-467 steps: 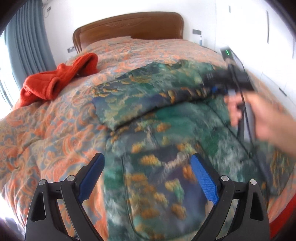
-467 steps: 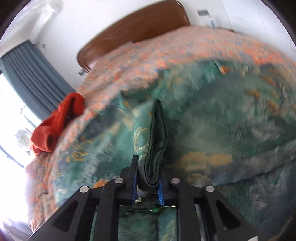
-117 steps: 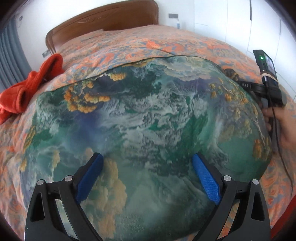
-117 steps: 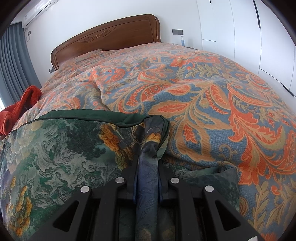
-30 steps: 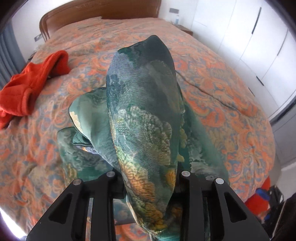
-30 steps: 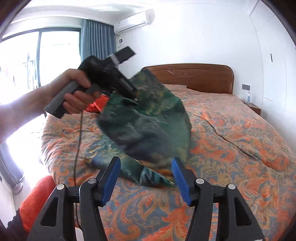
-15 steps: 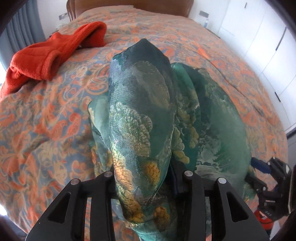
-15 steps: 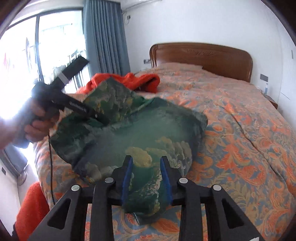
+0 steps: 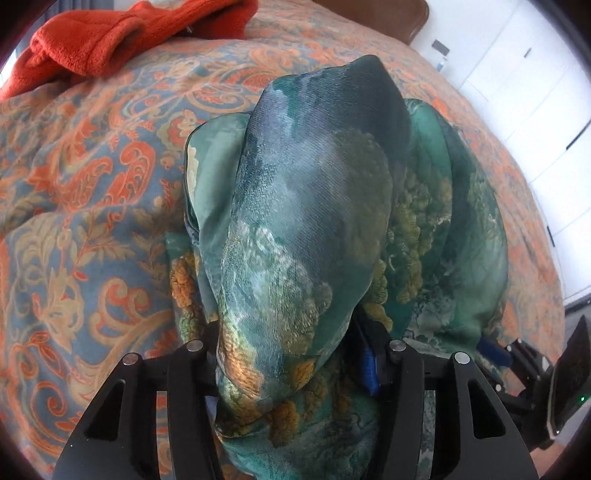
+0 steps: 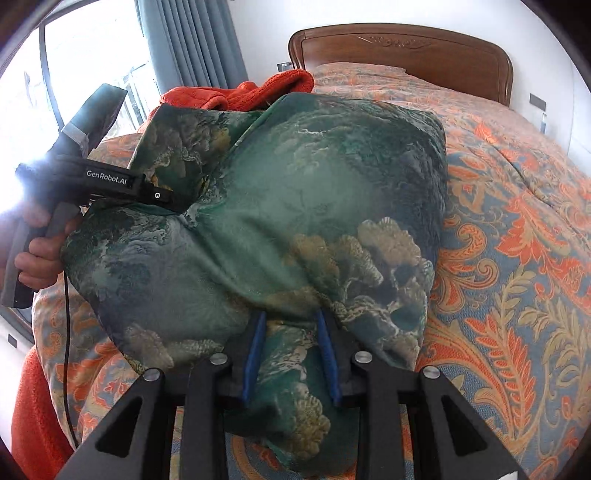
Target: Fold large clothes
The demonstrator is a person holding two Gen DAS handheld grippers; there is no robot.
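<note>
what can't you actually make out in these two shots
- Left wrist view: the left gripper finger pads are buried under the bunched green garment, so the grip cannot be confirmed.
- Right wrist view: the right gripper holds a fold; the cloth's lower edge is cut off by the frame.
- Right wrist view: the hand on the left gripper is washed out by window glare.
- Both views: the orange towel is partly hidden.

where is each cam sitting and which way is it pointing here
Left wrist: on the left gripper, looking steeply down at the green garment bunched between its jaws; no hand shows.
Right wrist: on the right gripper, facing the headboard; a hand shows at left.
Shared: the garment, red blanket, bedspread, and each other's gripper.
</note>
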